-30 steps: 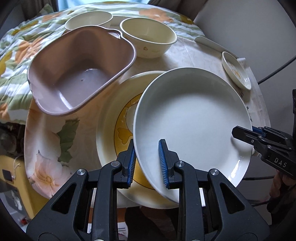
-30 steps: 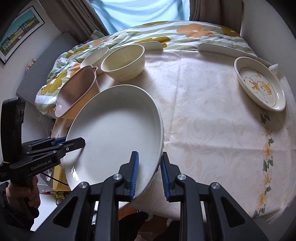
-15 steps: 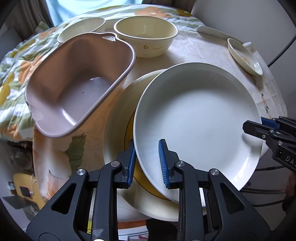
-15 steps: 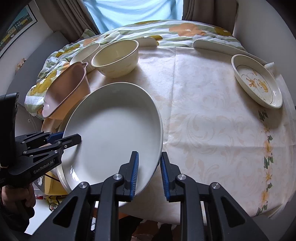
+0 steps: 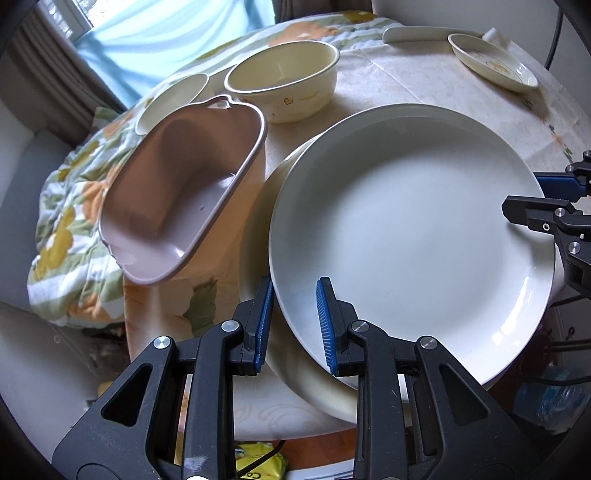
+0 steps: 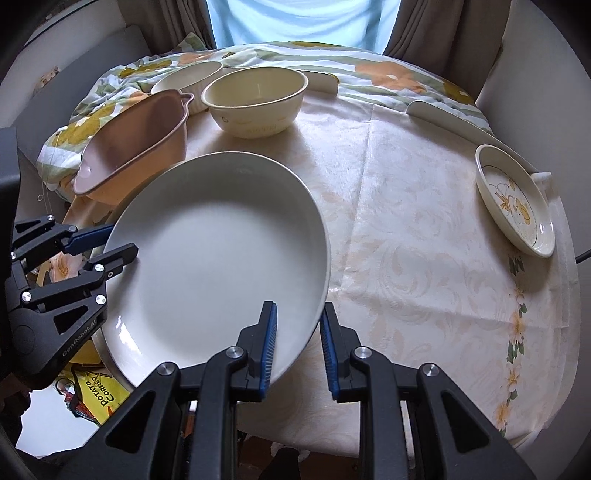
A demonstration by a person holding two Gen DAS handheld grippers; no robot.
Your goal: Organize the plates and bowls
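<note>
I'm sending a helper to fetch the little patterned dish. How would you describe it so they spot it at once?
Start at the round table with the pale cloth and go to its right edge, away from the bowls. The small dish sits there alone, cream, shallow, and the only piece showing a yellow and orange drawing inside.

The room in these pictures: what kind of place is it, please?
Probably a home dining room: a round table with a floral tablecloth, crockery such as a cream bowl, and a curtained window behind.
</note>
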